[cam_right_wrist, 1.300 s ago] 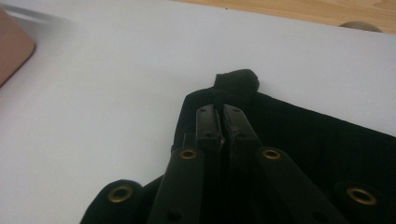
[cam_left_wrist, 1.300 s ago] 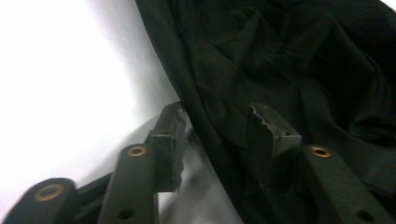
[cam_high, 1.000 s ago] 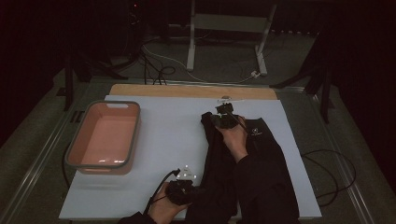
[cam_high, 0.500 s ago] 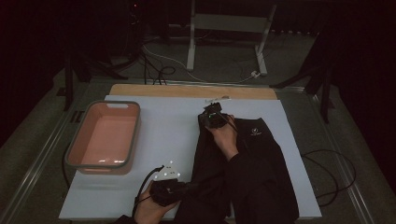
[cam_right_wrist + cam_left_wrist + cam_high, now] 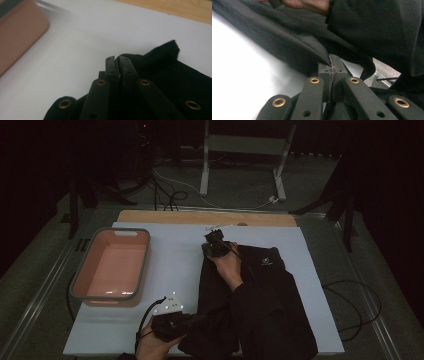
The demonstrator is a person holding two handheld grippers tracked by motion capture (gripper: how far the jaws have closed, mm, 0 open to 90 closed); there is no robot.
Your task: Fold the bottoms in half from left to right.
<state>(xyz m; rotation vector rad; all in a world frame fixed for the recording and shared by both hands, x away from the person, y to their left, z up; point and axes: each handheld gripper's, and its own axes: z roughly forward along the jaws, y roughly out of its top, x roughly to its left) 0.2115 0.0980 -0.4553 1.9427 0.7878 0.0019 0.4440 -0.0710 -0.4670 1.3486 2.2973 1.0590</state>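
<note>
Two tongs pinching black garment point(image 5: 260, 305) on white desk point(image 5: 175, 270): left tongs point(image 5: 331, 65) clamped on near edge, right tongs point(image 5: 117, 65) on far corner. Thin bite; fabric could slip out mid-fold, or drag crooked toward pink tub point(image 5: 112, 267).

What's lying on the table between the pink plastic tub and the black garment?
Nothing: in the high view, bare white table cover separates the pink plastic tub from the black garment.

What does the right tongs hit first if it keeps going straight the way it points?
Probably nothing soon: beyond the right tongs, shut on the black garment, lies bare white table cover, then the wooden edge. Depth is unclear.
</note>
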